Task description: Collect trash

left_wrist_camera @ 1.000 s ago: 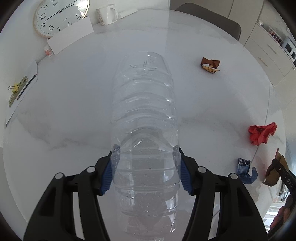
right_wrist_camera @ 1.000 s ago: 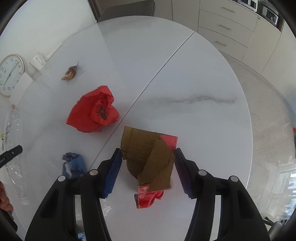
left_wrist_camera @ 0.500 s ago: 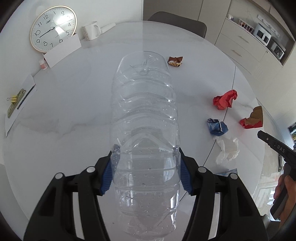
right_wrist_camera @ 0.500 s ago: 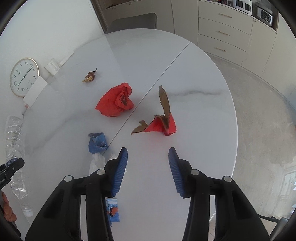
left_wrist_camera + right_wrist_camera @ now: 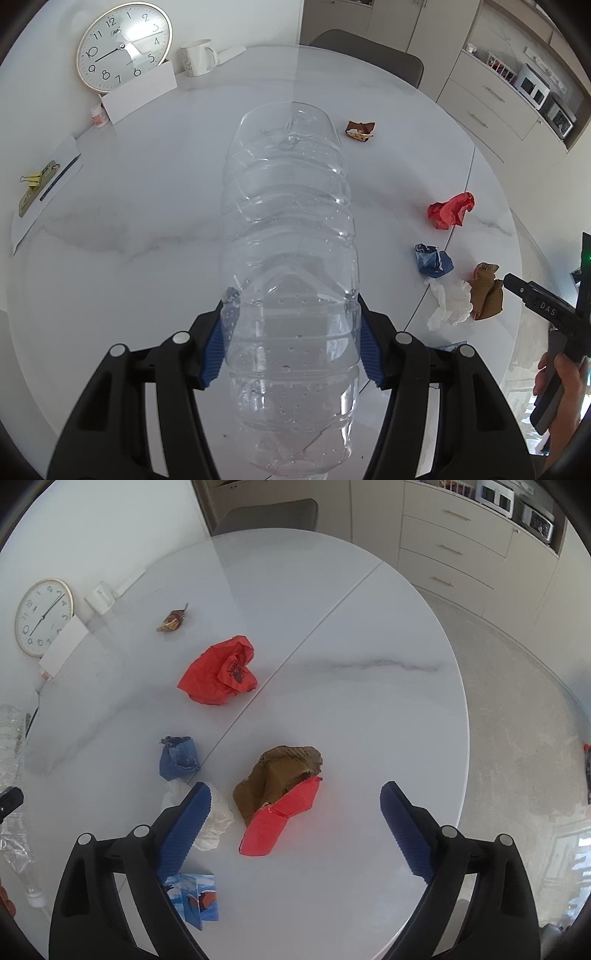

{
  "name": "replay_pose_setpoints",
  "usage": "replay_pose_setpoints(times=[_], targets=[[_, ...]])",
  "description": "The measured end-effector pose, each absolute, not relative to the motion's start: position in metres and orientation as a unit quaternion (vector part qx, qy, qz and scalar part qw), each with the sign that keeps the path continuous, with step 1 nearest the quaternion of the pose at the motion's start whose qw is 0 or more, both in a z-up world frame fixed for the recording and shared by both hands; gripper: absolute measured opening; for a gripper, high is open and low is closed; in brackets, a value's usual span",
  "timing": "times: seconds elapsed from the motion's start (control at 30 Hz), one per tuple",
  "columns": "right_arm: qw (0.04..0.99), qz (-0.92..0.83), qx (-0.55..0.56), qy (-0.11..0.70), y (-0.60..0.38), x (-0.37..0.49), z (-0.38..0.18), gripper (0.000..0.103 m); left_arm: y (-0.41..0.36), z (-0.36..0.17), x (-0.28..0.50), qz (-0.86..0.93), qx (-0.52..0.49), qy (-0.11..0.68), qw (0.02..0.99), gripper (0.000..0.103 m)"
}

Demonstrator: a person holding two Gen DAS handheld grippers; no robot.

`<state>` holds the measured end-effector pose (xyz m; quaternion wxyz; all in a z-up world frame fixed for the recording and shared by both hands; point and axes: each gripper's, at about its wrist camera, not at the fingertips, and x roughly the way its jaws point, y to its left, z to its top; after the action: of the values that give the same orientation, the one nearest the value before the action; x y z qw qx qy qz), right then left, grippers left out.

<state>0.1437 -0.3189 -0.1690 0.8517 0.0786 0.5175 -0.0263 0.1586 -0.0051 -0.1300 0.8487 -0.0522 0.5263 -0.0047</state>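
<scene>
While the left gripper (image 5: 291,343) is clamped on a clear plastic bottle (image 5: 288,258) that fills the centre of its view and hides the bench (image 5: 147,221) behind it, the right gripper (image 5: 295,812) has its jaws opening wide, pads touching nothing.

Right wrist view, near to far: at lower left, a folded blue printed packet (image 5: 195,895) lies under the left finger. Just above it, a crumpled white tissue (image 5: 214,819) is partly covered by that finger. Between the fingers, left of centre, the brown-and-red wrapper (image 5: 277,794) lies on the bench. A blue crumpled wrapper (image 5: 177,758) sits just beyond the tissue at centre left. Farther up, a red crumpled paper (image 5: 221,675) lies beside the bench seam, and a small brown sweet wrapper (image 5: 173,620) lies well apart at upper left.

Left wrist view: at left, papers with a yellow binder clip (image 5: 31,180). At upper left, a wall clock (image 5: 123,44) leans behind a white card (image 5: 142,92), with a white mug (image 5: 195,57) beside it. At the right edge, a hand (image 5: 565,387) holds the right gripper.
</scene>
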Motion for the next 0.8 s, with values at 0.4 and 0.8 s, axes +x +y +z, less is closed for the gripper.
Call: replay_pose_setpoints(times=[0.4, 0.8], targets=[[0.817, -0.135, 0.156, 0.538, -0.299, 0.167, -0.217, 0.092, -0.003, -0.134, 0.17, -0.026, -0.049, 0.527, 0.848, 0.058], [0.811, -0.164, 0.151, 0.541, -0.295, 0.174, -0.227, 0.059, -0.012, -0.157, 0.194, -0.082, -0.019, 0.539, 0.838, 0.058]])
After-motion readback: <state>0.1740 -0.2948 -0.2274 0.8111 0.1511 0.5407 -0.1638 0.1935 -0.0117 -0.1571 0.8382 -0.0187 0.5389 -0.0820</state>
